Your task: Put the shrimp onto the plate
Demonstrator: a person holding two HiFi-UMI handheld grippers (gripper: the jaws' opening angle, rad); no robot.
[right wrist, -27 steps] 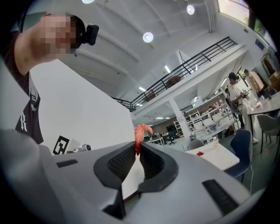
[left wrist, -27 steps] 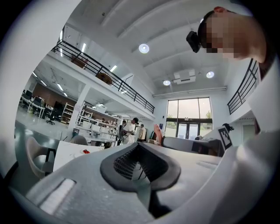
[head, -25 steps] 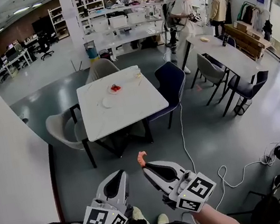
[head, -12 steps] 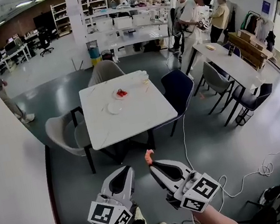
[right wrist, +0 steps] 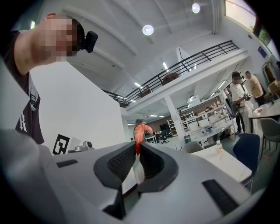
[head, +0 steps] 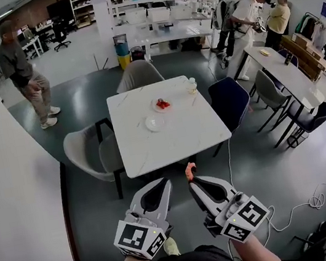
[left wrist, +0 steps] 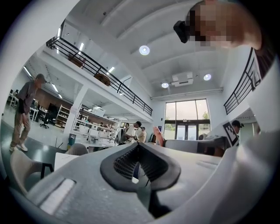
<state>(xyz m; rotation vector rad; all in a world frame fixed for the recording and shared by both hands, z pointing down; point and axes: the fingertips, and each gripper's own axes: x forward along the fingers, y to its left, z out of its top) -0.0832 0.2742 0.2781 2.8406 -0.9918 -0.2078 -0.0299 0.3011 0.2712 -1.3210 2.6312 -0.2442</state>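
The right gripper [head: 192, 180] is pinched shut on the shrimp [head: 189, 171]. Its own view shows only the lower end of the shrimp [right wrist: 139, 132] caught at the very tips of the jaws, with the orange body curling free above them. The left gripper [head: 162, 184] hangs just beside it, jaws together on nothing.

Both grippers are over the floor [head: 94, 201], short of the tabletop [head: 177, 140] at 12 o'clock. The empty white plate [head: 154, 122] sits near its middle, well apart from the shrimp. A second plate holding something red [head: 161, 104] lies just past it at 1 o'clock, with a small bottle [head: 192, 85] further right.

The grip is the weak point, in my judgement: so little shrimp is held that a jolt could shake it loose onto the floor. A white cable [head: 227, 156] trails across the floor at 2 o'clock and could be snagged. A grey chair [head: 93, 158] at 10 o'clock and a blue chair [head: 229, 99] at 2 o'clock crowd the tabletop's sides. Two plates close together invite a drop on the wrong one — the bare white one looks the likelier target, though the task does not say.
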